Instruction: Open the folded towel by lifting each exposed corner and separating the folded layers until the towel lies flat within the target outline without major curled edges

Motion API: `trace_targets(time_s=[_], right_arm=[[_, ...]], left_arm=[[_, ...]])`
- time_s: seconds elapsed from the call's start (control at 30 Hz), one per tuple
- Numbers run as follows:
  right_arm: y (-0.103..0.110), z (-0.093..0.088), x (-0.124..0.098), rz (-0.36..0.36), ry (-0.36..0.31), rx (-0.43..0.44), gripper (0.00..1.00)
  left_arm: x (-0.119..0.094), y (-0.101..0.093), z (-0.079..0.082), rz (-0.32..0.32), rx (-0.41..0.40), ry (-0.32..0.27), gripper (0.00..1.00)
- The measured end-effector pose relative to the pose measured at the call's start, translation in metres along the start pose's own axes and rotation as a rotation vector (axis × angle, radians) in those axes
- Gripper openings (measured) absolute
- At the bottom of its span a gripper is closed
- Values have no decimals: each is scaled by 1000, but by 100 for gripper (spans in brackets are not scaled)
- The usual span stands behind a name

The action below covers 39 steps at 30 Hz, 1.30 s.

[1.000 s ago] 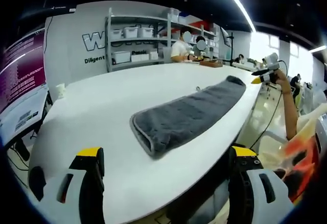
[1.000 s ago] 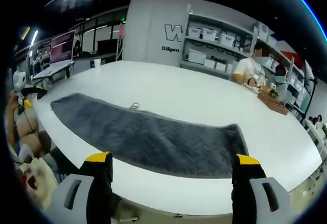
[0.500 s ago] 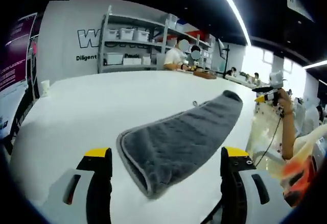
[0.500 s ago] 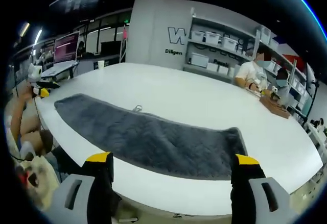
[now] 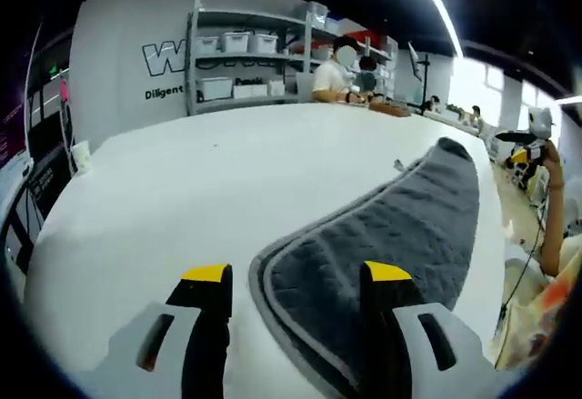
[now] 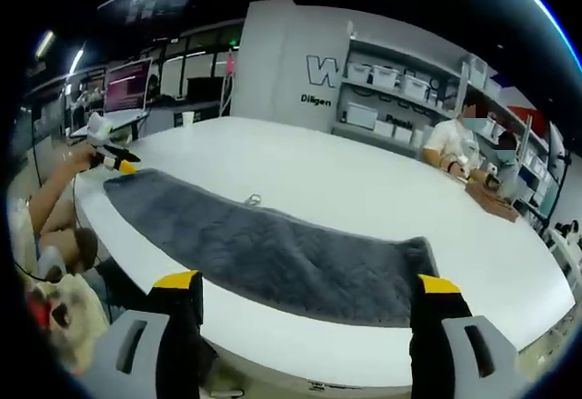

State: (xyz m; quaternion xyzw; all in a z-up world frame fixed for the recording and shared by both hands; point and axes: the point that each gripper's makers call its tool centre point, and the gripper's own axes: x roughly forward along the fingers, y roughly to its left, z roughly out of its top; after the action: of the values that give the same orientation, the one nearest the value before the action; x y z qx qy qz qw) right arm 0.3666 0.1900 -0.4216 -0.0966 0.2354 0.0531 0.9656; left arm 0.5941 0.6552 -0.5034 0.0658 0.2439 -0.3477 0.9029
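One long dark grey plush towel (image 5: 400, 235), folded into a narrow strip with a paler stitched border, lies on one large white oval table (image 5: 182, 190). A small metal loop rests on the tabletop just beside the towel's far long edge (image 6: 252, 200).

In the left gripper view, the left gripper (image 5: 296, 276) sits at the towel's near rounded end with its two yellow-tipped jaws spread. The towel's curved border runs between them, and the right-hand jaw stands over the grey pile while the left-hand jaw stands over bare table. Contact with the cloth cannot be judged.

In the right gripper view, the right gripper (image 6: 307, 285) is at the table's near edge with its two jaws spread wide, holding nothing. The towel (image 6: 264, 254) lies across the table beyond both tips, apart from them, and the left gripper (image 6: 109, 155) shows small at the strip's far left end.

Two people (image 6: 452, 142) sit at the table's far side, before grey shelving carrying white bins (image 6: 382, 85).
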Motion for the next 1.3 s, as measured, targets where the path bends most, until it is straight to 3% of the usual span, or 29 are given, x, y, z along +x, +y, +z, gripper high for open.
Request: trace_targets(time_s=[0.17,0.33,0.57,0.7,0.87,1.3], right_arm=[[-3,1,1,7,4,-1,95],[-4,1,0,6,-2,4,94],[-4,1,-1,7,-1,4,93],[-5,1,-1,9,1,2,93],[-8,1,-1,8,0,8,93],[-17,-7,0,-9,7,35,92]], left_arm=[[14,14,-2,20,-52,-15,29],[22,13,-12,6,-67,6,26],[25,13,-10,-13,-28,-31,13],[28,20,-7,-16,-24,-55,10],[31,40,-3,62,-19,-66,9],[45,72,6,151,73,13,8]])
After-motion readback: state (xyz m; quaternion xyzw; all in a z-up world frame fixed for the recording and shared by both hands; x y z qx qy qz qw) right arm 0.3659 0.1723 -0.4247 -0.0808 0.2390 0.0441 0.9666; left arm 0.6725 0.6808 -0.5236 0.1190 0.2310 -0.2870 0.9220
